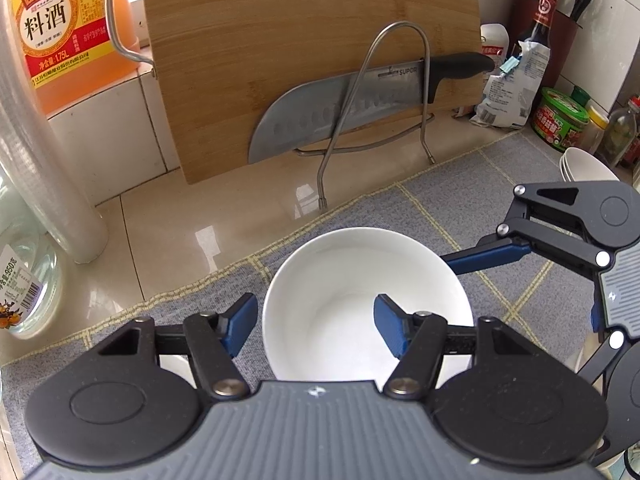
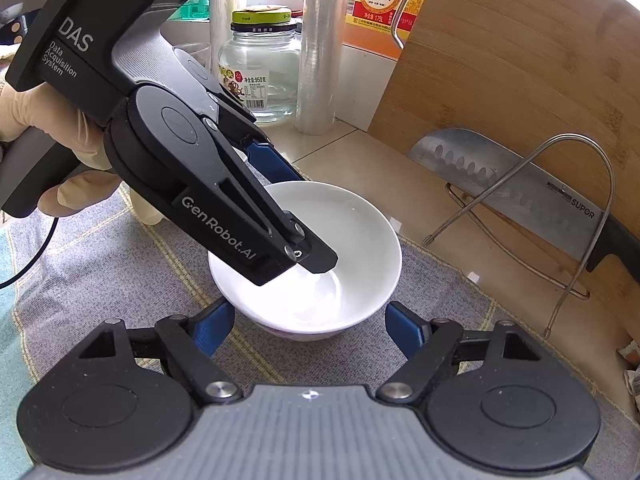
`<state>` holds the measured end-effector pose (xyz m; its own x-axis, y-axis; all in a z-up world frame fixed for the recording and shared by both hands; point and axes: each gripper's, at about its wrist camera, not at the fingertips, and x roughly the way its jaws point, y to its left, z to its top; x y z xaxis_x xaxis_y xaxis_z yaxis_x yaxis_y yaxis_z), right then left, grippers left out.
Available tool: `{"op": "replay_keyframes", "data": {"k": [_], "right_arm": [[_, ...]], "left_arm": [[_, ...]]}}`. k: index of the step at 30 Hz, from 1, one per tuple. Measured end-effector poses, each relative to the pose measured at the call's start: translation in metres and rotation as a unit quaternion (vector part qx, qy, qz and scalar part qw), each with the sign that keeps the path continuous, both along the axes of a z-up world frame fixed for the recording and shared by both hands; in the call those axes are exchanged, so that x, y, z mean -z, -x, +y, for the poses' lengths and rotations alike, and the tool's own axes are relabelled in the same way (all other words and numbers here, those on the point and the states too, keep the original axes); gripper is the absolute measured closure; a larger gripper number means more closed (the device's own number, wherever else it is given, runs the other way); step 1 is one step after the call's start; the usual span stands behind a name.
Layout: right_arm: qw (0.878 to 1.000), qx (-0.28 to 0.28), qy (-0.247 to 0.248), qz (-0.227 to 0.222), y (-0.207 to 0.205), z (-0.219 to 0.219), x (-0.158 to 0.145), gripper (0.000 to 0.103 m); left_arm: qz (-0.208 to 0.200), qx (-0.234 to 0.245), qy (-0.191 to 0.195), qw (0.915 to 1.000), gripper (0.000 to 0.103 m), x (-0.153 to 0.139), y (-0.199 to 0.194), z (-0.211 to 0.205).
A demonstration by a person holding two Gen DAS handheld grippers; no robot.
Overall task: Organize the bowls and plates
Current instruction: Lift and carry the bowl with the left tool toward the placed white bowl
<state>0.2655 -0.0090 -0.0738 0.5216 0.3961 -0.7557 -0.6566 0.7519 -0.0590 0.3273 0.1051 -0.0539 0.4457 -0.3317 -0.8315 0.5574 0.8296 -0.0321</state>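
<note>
A white bowl [image 1: 360,300] stands upright on a grey checked mat [image 1: 440,200]. My left gripper [image 1: 316,320] straddles the bowl's left wall, with one blue pad [image 1: 240,324] outside and the other [image 1: 390,330] inside, shut on the wall. In the right wrist view its inner finger [image 2: 316,258] reaches down into the bowl [image 2: 352,240]. My right gripper [image 2: 310,320] flanks the bowl's near lower side, and its pads [image 2: 214,332] sit just off the wall. One of its fingers [image 1: 484,256] shows by the bowl's right rim. Two more stacked white bowls [image 1: 584,166] stand at the back right.
A wooden cutting board [image 1: 312,52] and a big knife [image 1: 340,108] lean in a wire rack [image 1: 424,80] behind the bowl. An orange cooking-wine jug [image 1: 60,32], a cling-film roll [image 1: 48,160] and a glass jar [image 2: 260,72] stand left. Sauce jars and bottles [image 1: 560,116] crowd the back right. A gloved hand [image 2: 40,120] holds the left gripper.
</note>
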Motion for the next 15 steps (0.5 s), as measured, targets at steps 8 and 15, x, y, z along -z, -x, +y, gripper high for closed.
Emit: {"op": "replay_keyframes", "data": {"k": [8,15], "right_arm": [[1.0,-0.005,0.0,0.003,-0.0051,0.0022,0.0018,0.017],[1.0,-0.004,-0.001,0.004,-0.0054,0.0018,0.0032,0.017]], "left_arm": [[0.01,0.009,0.004,0.9999,0.04,0.0023,-0.0015,-0.002],[0.012,0.01,0.009,0.9998,0.044,0.0016,-0.0025,-0.0005]]}}
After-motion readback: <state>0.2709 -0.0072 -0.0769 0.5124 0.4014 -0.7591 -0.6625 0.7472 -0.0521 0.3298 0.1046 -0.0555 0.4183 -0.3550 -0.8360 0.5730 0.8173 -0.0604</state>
